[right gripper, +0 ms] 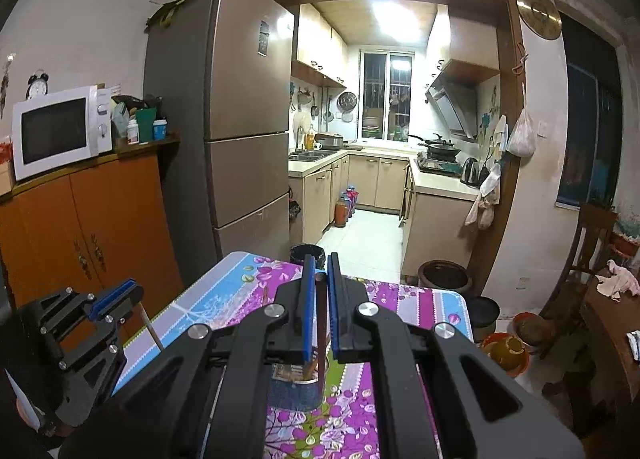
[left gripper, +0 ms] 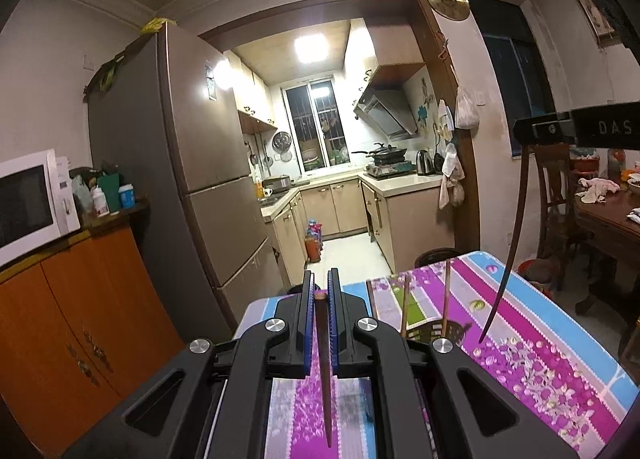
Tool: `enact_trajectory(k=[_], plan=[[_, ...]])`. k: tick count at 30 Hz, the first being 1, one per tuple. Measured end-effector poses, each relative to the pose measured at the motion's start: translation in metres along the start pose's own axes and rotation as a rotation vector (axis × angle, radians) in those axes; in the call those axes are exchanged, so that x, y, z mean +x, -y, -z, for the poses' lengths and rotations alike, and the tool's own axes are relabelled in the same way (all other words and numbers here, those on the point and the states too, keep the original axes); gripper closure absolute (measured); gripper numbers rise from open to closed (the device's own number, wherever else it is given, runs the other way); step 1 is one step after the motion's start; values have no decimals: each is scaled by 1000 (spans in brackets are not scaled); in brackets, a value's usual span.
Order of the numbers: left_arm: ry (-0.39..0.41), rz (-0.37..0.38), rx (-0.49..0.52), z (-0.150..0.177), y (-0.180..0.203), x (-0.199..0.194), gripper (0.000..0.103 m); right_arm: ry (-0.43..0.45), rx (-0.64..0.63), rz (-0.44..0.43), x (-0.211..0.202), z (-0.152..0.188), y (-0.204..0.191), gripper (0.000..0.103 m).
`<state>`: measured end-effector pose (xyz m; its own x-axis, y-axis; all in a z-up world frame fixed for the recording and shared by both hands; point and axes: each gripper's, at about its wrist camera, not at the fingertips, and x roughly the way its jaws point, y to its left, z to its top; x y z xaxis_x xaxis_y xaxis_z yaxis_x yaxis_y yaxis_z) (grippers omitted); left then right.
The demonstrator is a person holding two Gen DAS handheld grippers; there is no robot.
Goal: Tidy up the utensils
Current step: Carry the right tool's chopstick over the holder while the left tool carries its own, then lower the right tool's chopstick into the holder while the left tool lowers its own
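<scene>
Two grippers, each clamped on one chopstick: left gripper [left gripper: 320, 291], right gripper [right gripper: 320, 279]. Right chopstick [right gripper: 321, 323] hangs near-vertical, tip toward 6 o'clock, directly over utensil holder [right gripper: 296, 393]; right hand nearer.

Tall fridge [left gripper: 192, 163], microwave [left gripper: 28, 203], lit kitchen window [left gripper: 314, 127], orange cabinet [left gripper: 80, 319]

Both wrist cams just above floral table [left gripper: 540, 339], facing kitchen doorway, level-ish, shared fridge [right gripper: 240, 99] & kitchen
</scene>
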<state>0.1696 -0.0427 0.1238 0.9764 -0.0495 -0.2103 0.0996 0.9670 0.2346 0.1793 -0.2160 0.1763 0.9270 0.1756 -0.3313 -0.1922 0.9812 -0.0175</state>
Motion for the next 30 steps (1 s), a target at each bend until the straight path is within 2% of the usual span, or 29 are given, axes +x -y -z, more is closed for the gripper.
enact_trajectory(k=[10, 14, 18, 30], plan=[[65, 95, -110, -62, -10, 26, 95, 22, 56, -17, 22, -23, 15, 98], [50, 142, -168, -74, -14, 44, 95, 21, 64, -19, 36, -30, 17, 98], [4, 181, -209, -74, -14, 71, 95, -10, 68, -21, 55, -27, 19, 98], [-132, 202, -211, -45, -17, 122, 95, -111, 106, -56, 85, -10, 21, 98]])
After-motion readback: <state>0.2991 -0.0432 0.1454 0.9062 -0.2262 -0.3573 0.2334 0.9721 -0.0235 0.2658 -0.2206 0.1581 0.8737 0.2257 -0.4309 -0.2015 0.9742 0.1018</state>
